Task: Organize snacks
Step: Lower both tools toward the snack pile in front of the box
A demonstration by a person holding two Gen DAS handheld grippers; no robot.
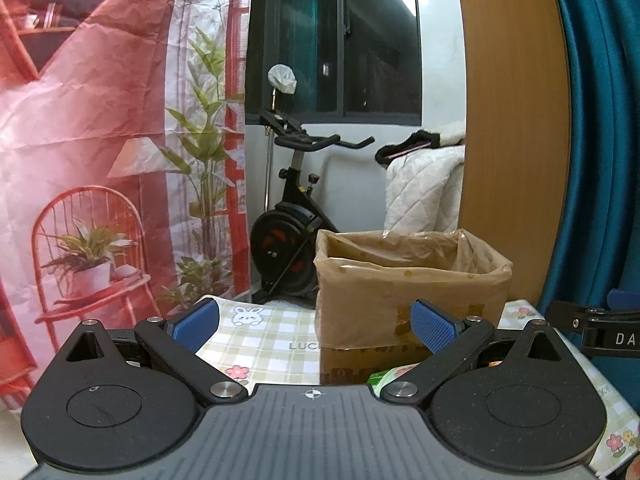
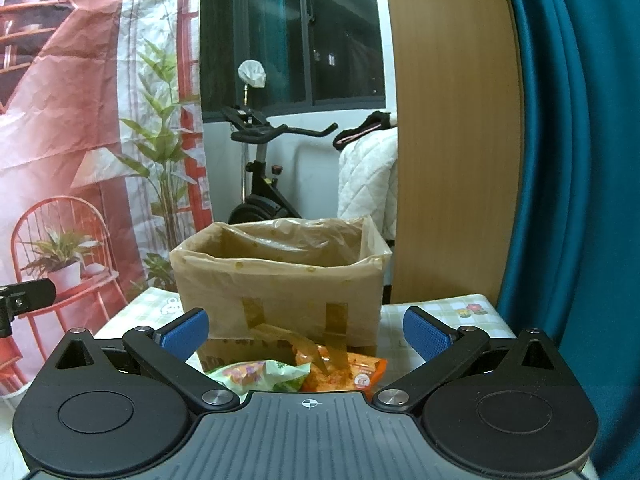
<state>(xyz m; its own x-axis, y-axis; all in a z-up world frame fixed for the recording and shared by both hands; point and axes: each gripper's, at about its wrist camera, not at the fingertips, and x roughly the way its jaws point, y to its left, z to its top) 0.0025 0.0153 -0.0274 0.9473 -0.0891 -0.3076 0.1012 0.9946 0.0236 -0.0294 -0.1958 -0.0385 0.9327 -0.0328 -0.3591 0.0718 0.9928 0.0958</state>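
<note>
- The left hand-held gripper (image 1: 314,326) sits at the bottom of the left wrist view, its blue fingers (image 1: 196,324) spread wide with nothing between them: released.
- The right hand-held gripper (image 2: 306,330) fills the bottom of the right wrist view, likewise splayed apart and grasping nothing.
- A cardboard box (image 2: 280,280), lined with a thin plastic bag and open at the top, stands on the bench (image 1: 256,340) at the centre of both views; brown tape strips hang down its front.
- An orange snack packet (image 2: 344,372) lies on the bench in front of the box, in the lower centre of the right wrist view, between the spread fingers but not touched by them.
- A green and white snack packet (image 2: 260,374) lies just beside it on its left, the two appearing to touch.
- In the left wrist view only a green corner of a packet (image 1: 380,378) peeks above the gripper body at lower centre.
- The bench carries a checked cloth with flower and rabbit prints.
- An exercise bike (image 1: 292,216) stands behind the box, at mid frame.
- A red printed backdrop (image 1: 100,140) hangs at the left; a teal curtain (image 1: 600,120) at the right.
</note>
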